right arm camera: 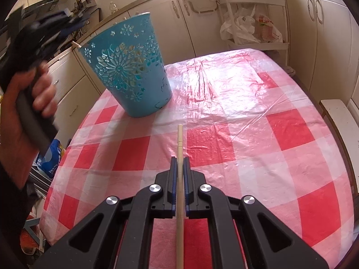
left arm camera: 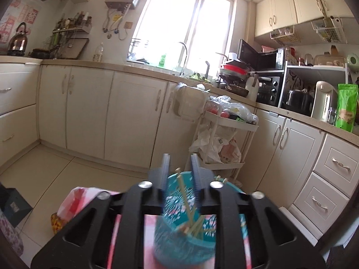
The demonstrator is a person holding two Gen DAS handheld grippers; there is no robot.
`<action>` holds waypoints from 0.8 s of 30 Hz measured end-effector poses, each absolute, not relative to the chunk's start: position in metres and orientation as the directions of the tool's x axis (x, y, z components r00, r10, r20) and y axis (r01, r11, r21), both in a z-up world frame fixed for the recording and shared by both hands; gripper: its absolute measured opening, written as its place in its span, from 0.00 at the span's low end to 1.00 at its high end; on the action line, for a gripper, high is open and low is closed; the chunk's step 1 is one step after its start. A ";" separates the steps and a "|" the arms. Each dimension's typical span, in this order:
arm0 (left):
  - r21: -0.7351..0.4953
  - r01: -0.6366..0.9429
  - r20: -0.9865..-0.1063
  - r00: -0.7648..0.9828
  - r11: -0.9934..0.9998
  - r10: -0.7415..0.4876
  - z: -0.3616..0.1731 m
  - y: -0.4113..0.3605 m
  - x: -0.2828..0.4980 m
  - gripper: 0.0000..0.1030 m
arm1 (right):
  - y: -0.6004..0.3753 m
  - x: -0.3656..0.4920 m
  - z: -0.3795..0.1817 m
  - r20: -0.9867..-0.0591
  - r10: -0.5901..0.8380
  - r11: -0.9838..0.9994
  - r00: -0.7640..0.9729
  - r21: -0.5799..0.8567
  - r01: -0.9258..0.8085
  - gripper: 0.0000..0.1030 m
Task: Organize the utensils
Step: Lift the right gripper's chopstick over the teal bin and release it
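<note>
A: Chopsticks (left arm camera: 187,204) stand inside the teal holder (right arm camera: 130,67) on the checked surface (right arm camera: 246,134); the left tool (left arm camera: 179,174), jaws parted and empty, hangs just above its rim.

B: And the right tool (right arm camera: 179,165)?

A: Clamped on one chopstick (right arm camera: 180,139) (probably bound for the holder). Nothing blocks the way; the trolley (right arm camera: 251,18) stands behind.

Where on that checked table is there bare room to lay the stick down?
Nearly everywhere. The tablecloth lies bare from the teal basket across to its right edge and toward the right gripper, which is shut on a chopstick. Only the far left corner is crowded: the basket stands there, with the left gripper open above it.
</note>
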State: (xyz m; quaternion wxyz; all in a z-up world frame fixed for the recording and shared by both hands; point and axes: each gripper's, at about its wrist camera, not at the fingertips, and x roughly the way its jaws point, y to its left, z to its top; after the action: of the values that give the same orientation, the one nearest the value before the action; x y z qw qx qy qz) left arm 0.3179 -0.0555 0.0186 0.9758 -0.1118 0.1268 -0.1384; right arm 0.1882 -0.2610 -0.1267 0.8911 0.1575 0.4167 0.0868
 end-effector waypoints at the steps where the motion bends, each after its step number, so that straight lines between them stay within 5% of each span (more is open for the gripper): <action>1: -0.272 0.223 -0.216 0.934 0.936 -0.285 0.013 -0.044 0.305 0.39 | -0.262 0.187 -0.125 -0.711 0.282 0.936 0.644 0.351 -0.022 0.06; 12: -0.421 0.105 -0.421 0.857 0.901 -0.297 -0.090 0.005 0.250 0.43 | -0.280 0.178 -0.049 -0.465 0.379 0.850 0.800 0.517 -0.102 0.06; 24: -0.565 0.073 -0.411 0.839 0.822 -0.357 -0.113 0.026 0.259 0.42 | -0.238 0.269 0.080 -0.260 0.394 0.858 0.882 0.448 -0.251 0.06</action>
State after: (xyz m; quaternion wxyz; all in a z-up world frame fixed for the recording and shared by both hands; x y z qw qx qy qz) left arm 0.2593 0.0261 -0.1127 0.9187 -0.2746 0.2587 -0.1170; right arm 0.2685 -0.2376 0.0801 0.9480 0.2053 0.1737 0.1700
